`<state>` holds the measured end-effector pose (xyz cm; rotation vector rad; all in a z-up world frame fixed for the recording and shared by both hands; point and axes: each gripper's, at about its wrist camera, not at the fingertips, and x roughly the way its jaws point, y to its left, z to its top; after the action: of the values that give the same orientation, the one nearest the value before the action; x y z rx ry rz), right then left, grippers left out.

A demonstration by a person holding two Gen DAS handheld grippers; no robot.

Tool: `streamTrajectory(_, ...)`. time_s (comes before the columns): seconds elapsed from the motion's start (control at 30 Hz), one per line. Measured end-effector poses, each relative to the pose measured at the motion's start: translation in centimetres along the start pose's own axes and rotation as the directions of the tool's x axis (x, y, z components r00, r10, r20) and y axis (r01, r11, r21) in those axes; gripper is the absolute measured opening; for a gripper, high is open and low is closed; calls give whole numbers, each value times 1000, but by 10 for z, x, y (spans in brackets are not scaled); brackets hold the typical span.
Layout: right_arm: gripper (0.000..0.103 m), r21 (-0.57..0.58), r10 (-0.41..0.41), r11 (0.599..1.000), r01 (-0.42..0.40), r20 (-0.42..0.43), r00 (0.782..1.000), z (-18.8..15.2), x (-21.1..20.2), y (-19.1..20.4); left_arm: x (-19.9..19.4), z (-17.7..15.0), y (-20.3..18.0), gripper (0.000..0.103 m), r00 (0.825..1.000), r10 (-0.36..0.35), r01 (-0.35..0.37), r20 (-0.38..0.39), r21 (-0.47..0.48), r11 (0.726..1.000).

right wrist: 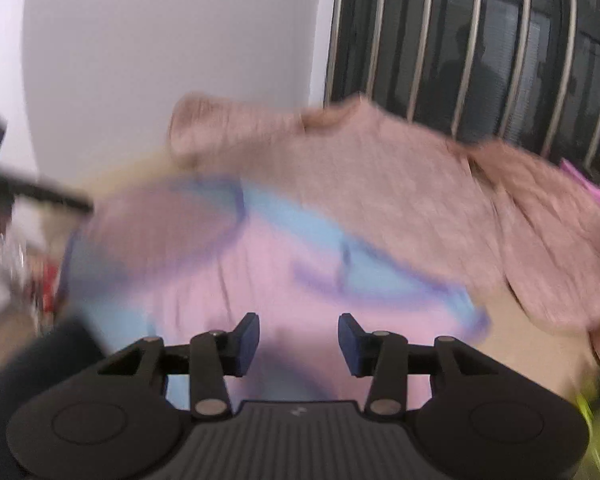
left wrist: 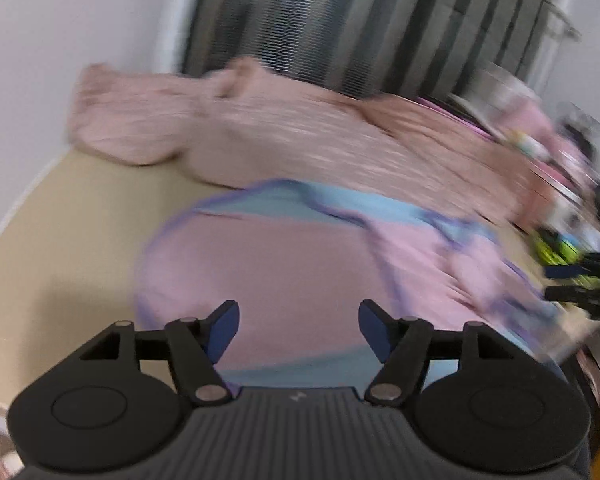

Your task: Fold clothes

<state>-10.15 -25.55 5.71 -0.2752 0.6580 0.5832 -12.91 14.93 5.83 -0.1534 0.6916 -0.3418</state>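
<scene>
**Both grippers open over the pink garment**

Your left gripper [left wrist: 299, 330] hangs above the pink garment [left wrist: 284, 272] with its jaws spread wide and nothing between them. The blue pads [left wrist: 224, 330] are bare, and pink cloth shows through the gap. Your right gripper [right wrist: 299, 344] is likewise parted, a little less widely, and grips nothing; it too sits over the pink garment [right wrist: 260, 292].

The garment lies spread on the tan table [left wrist: 60, 232], pink in the middle with light blue panels and purple edging. From the left wrist view, its near edge runs under the gripper body. Just behind the garment, and touching or overlapping its far edge, lies a dusty-rose sweater [left wrist: 300, 136], rumpled, with one sleeve bunched toward the white wall [left wrist: 60, 40]. In the right wrist view the sweater [right wrist: 380, 184] stretches from behind the garment out to the right of it.

Behind the sweater stands a dark window with pale vertical bars [right wrist: 472, 60]. Both views are motion-blurred, so the fine folds of the garment cannot be made out. Whether either gripper touches the cloth cannot be told.
</scene>
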Motion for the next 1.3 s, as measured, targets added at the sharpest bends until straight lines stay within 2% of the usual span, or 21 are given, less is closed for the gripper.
streamTrajectory(0.13,42,34,8,999,-6,-40,999,-28,-15,-11,4,-12,-40,72,994,-85,91,-61,102,991)
streamTrajectory(0.2,42,51,20,999,-17,-47,999,-38,-19,-13,10,-18,-48,72,994,-68,79,-90,121,989)
streamTrajectory(0.3,42,78,107,991,-106,-6,994,-37,-13,-2,20,-26,-57,63,992,-22,40,-125,143,989)
streamTrajectory(0.37,42,49,177,983,-176,2,984,-37,-5,12,21,-30,-63,60,992,9,13,-124,172,985)
streamTrajectory(0.4,42,25,183,983,-183,-4,983,-38,0,19,22,-32,-66,57,992,19,4,-127,182,983)
streamTrajectory(0.47,38,2,180,984,-180,-22,983,-41,9,29,24,-36,-68,44,991,49,-23,-128,198,980)
streamTrajectory(0.5,20,11,179,984,-178,-34,983,-44,14,31,24,-37,-69,24,990,67,-40,-126,205,978)
streamTrajectory(0.53,8,21,171,985,-170,-33,985,-46,17,32,24,-39,-69,9,989,87,-60,-123,212,975)
streamTrajectory(0.6,5,37,151,988,-150,-20,988,-51,18,30,23,-41,-70,10,984,145,-118,-107,222,968)
streamTrajectory(0.67,10,17,134,991,-134,7,991,-52,9,29,19,-40,-70,11,983,161,-138,-91,217,966)
streamTrajectory(0.7,15,5,125,992,-125,21,992,-52,4,29,13,-38,-70,19,987,138,-119,-77,214,969)
streamTrajectory(0.73,18,-18,134,991,-133,33,990,-52,1,31,8,-37,-70,37,991,115,-99,-62,214,972)
streamTrajectory(0.77,25,-45,152,988,-150,41,988,-51,-1,33,4,-37,-72,45,995,90,-77,-46,225,971)
streamTrajectory(0.8,25,-73,169,984,-166,49,984,-50,-2,35,1,-37,-74,47,997,64,-54,-34,239,970)
streamTrajectory(0.87,25,-128,205,972,-196,64,977,-49,-5,40,1,-40,-78,47,998,15,1,-56,281,960)
streamTrajectory(0.93,25,-198,215,958,-205,30,976,-49,2,46,3,-43,-83,47,997,-28,52,-79,328,943)
streamTrajectory(1.03,26,-271,205,941,-201,-13,979,-49,15,50,13,-54,-90,47,992,-15,69,-124,443,894)
streamTrajectory(1.17,30,-260,228,937,-235,-55,972,-47,24,41,19,-65,-89,47,990,6,71,-138,548,833)
streamTrajectory(1.2,32,-259,237,934,-244,-61,970,-47,25,38,19,-64,-86,47,990,4,74,-140,552,831)
streamTrajectory(1.27,31,-236,252,936,-261,-68,965,-47,24,35,18,-62,-80,35,990,0,80,-142,559,826)
streamTrajectory(1.3,22,-212,260,939,-270,-74,963,-46,23,34,18,-61,-77,22,990,-2,83,-144,562,823)
